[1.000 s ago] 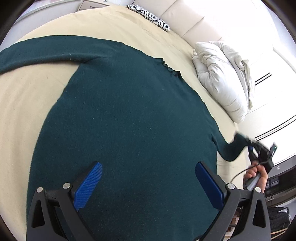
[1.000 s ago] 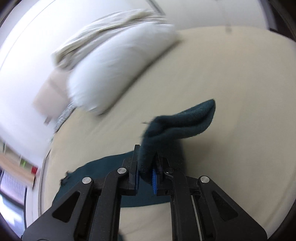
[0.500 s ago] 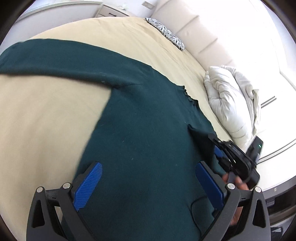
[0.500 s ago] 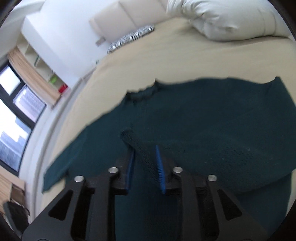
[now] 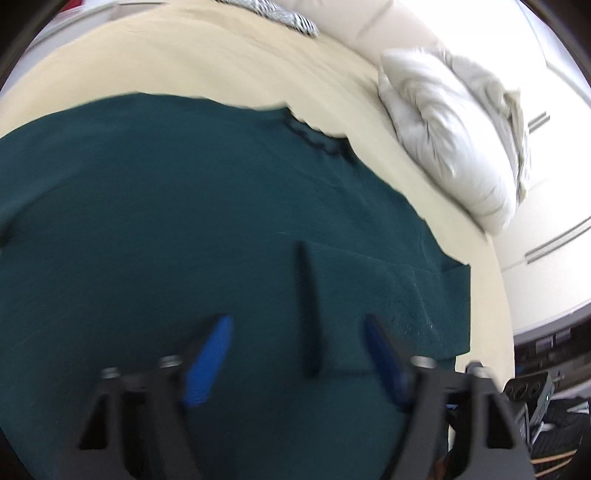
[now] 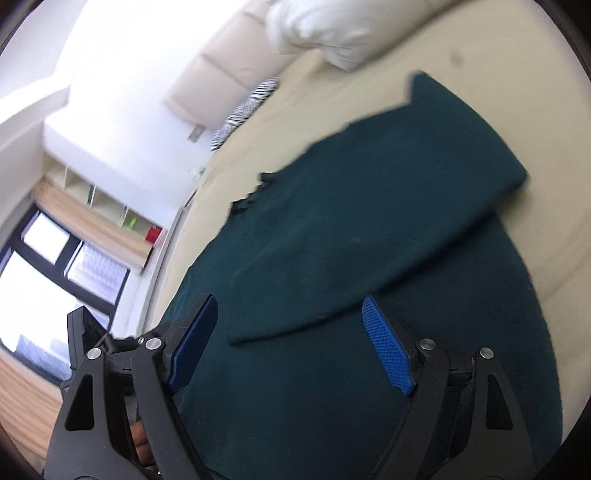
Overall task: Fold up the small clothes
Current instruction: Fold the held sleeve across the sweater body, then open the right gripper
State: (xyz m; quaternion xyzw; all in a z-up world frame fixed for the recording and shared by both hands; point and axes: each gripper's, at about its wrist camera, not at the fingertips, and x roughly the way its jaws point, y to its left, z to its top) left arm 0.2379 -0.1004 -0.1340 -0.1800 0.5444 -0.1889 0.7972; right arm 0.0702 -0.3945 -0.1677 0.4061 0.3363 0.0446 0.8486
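Observation:
A dark green sweater (image 5: 166, 221) lies flat on the beige bed (image 5: 184, 66). One sleeve (image 5: 406, 295) is folded across its body, and the cuff edge (image 5: 308, 314) lies between the blue pads of my left gripper (image 5: 295, 358). That gripper is blurred and its jaws are closing, but the pads stand apart from the cloth. In the right wrist view the sleeve (image 6: 369, 229) runs diagonally over the sweater (image 6: 332, 387). Its cuff end (image 6: 251, 334) lies just ahead of my right gripper (image 6: 290, 347), whose jaws are opening and hold nothing.
A white rumpled pillow (image 5: 454, 140) (image 6: 321, 29) lies at the head of the bed, near a zebra-striped cushion (image 5: 291, 16) (image 6: 243, 110). The bed's edge runs down the right of the left wrist view, with dark clutter (image 5: 546, 406) beyond. A window (image 6: 55, 266) and shelves stand far left.
The right gripper carried the sleeve over the sweater's body, then opened and let it go. The left gripper swung across to the sleeve's cuff and its jaws have narrowed.

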